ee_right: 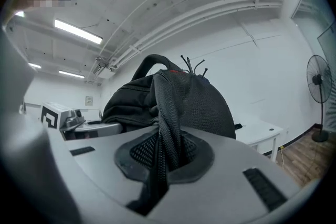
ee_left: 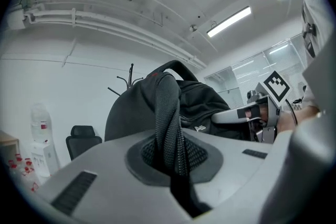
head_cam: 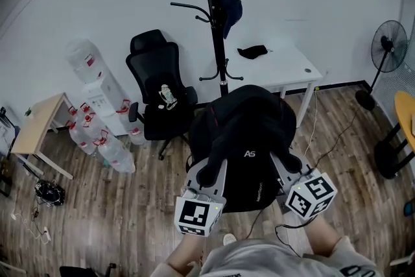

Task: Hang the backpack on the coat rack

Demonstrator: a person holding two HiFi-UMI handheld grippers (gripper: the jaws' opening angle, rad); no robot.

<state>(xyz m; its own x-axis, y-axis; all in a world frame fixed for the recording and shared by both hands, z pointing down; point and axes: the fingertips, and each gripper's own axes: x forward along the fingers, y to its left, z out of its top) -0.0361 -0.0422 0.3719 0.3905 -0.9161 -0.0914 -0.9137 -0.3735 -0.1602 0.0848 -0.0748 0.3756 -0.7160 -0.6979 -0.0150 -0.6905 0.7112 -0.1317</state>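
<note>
The black backpack (head_cam: 249, 139) hangs in the air between my two grippers, in front of the black coat rack (head_cam: 214, 16). My left gripper (head_cam: 209, 173) is shut on one mesh shoulder strap (ee_left: 168, 123), which runs up from between the jaws. My right gripper (head_cam: 293, 164) is shut on the other shoulder strap (ee_right: 167, 128). Both point level toward the rack. The rack's hook tips (ee_right: 191, 66) show just above the backpack (ee_right: 194, 102) in the right gripper view. A dark cap (head_cam: 228, 6) hangs on an upper hook. The backpack hides the rack's base.
A black office chair (head_cam: 159, 84) stands left of the rack, a white table (head_cam: 285, 65) to its right. Water bottles (head_cam: 104, 139) and a dispenser (head_cam: 97, 84) sit at the left wall. A floor fan (head_cam: 387, 48) is at far right, a wooden side table (head_cam: 39, 126) at far left.
</note>
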